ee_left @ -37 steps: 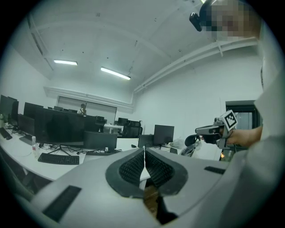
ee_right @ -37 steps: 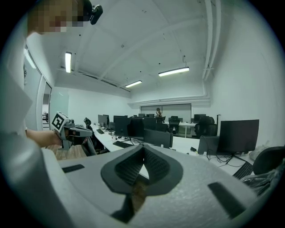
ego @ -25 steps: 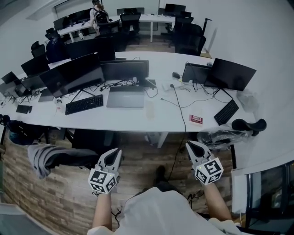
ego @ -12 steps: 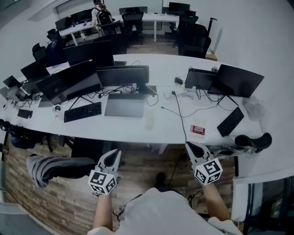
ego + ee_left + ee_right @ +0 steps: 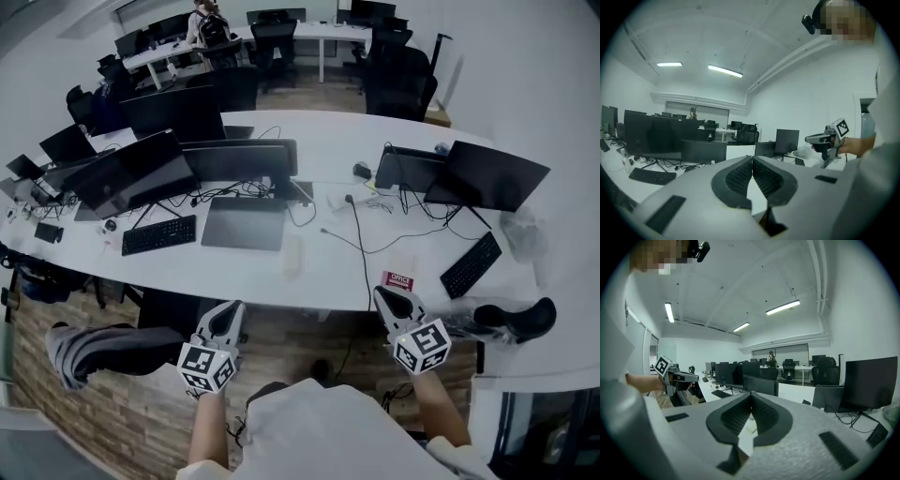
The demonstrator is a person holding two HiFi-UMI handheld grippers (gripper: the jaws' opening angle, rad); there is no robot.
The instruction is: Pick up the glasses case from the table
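**Count.** 2 tools: left tool [image 5: 229, 309], right tool [image 5: 385, 296]. 1 long white counter [image 5: 328, 141] carrying at least 6 monitors [image 5: 141, 169], 2 keyboards [image 5: 159, 234], 1 closed laptop [image 5: 246, 223] and 1 red card [image 5: 397, 280]. 1 person [image 5: 206, 23] stands at the far desks.

**Task item.** The glasses case [image 5: 293, 255] is taken to be the 1 pale oblong item lying flat near the counter's front edge. It sits just right of the laptop and left of the red card.

**Hard to make out.** The case is small and pale against the white top, so its outline is faint and its identity is not certain. The monitor count at the left end is uncertain where the screens overlap.

**Tools.** Both gripper views show the ribbed pads pressed together with nothing between them: left tool [image 5: 752, 158] clenched and empty, right tool [image 5: 751, 394] clenched and empty. Both hang over the wooden floor [image 5: 300, 337], short of the counter's front edge, and touch nothing. The case lies between the 2 tools' lines and well apart from both.
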